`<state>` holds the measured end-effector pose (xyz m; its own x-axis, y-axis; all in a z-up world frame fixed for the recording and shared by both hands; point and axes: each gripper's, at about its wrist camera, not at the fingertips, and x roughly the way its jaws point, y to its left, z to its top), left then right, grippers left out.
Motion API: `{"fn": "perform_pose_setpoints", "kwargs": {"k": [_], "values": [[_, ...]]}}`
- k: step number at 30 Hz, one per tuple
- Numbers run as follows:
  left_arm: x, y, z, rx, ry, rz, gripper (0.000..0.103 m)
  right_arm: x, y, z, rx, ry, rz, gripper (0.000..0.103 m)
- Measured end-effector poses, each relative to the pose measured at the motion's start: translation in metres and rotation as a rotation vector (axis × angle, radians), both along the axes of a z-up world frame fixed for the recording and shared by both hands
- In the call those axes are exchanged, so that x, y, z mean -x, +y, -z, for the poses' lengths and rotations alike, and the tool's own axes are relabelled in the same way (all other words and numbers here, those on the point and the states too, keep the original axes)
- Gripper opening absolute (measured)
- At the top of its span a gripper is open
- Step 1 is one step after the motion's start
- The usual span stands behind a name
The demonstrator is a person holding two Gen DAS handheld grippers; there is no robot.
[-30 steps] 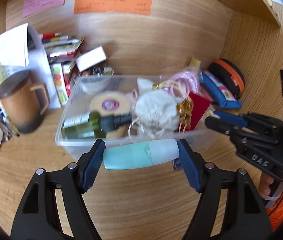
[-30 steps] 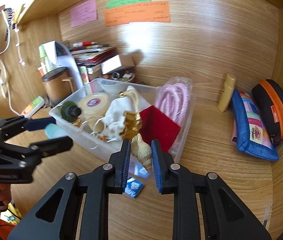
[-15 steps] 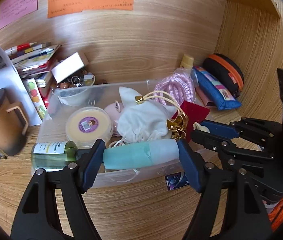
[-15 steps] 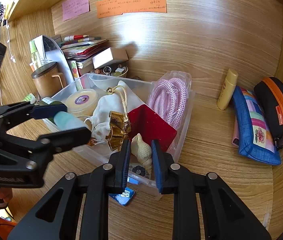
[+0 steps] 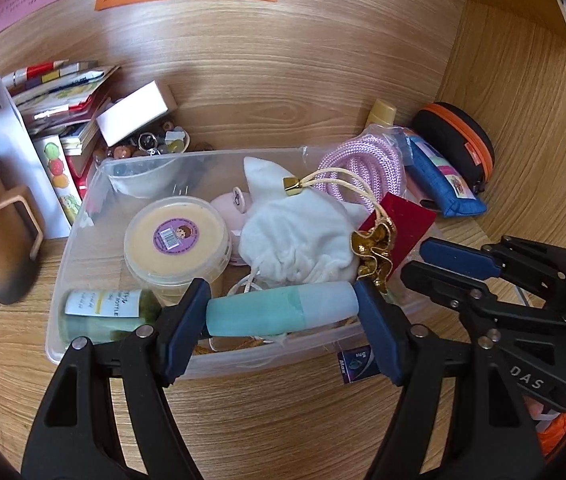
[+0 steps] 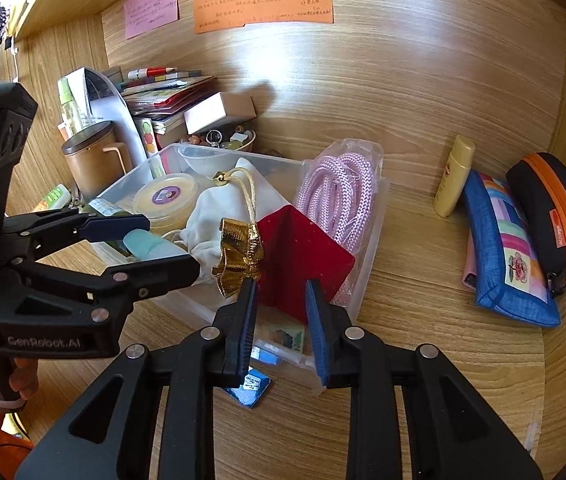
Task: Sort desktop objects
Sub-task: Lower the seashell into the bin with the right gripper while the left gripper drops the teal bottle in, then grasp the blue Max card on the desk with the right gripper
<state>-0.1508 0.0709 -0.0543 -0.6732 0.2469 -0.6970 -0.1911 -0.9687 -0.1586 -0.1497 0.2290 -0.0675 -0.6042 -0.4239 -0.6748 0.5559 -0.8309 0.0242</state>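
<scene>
left claw (image 5: 283, 314): I pinch the tube (image 5: 279, 314) over the bin (image 5: 83, 216); lower, then release
right claw (image 6: 279, 308): spread, holding nothing

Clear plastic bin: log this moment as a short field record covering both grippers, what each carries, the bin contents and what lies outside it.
left gripper: shut on teal tube, held crosswise over the near edge of the clear plastic bin
right gripper: open, holds nothing, fingers either side of the red card
bin contents: white pouch, round tub, green bottle, pink rope, gold bow
outside bin, right: yellow bottle, blue pouch, black case
outside bin, left: brown mug
</scene>
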Motion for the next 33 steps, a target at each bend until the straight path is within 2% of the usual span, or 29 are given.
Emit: {"fn": "perform_pose_setpoints", "kwargs": {"k": [5, 11, 16, 22, 29, 33], "values": [[-0.001, -0.003, 0.001, -0.009, 0.002, 0.020, 0.073, -0.009, 0.003, -0.004, 0.011, -0.004, 0.024, 0.026], [-0.003, -0.010, 0.000, -0.023, 0.007, 0.054, 0.073, -0.037, 0.016, -0.010, 0.066, -0.012, 0.067, 0.047], [-0.004, -0.016, 0.001, -0.039, 0.017, 0.080, 0.073, -0.051, 0.011, 0.003, 0.035, -0.065, 0.103, 0.047], [-0.008, -0.021, 0.002, -0.054, 0.029, 0.116, 0.073, -0.031, -0.007, 0.040, -0.011, -0.199, 0.173, 0.047], [-0.017, -0.022, 0.003, -0.010, 0.070, 0.140, 0.075, -0.022, -0.027, 0.053, -0.044, -0.244, 0.205, 0.047], [-0.017, -0.027, 0.003, -0.012, 0.073, 0.130, 0.075, -0.024, -0.035, 0.056, -0.073, -0.222, 0.210, 0.049]]}}
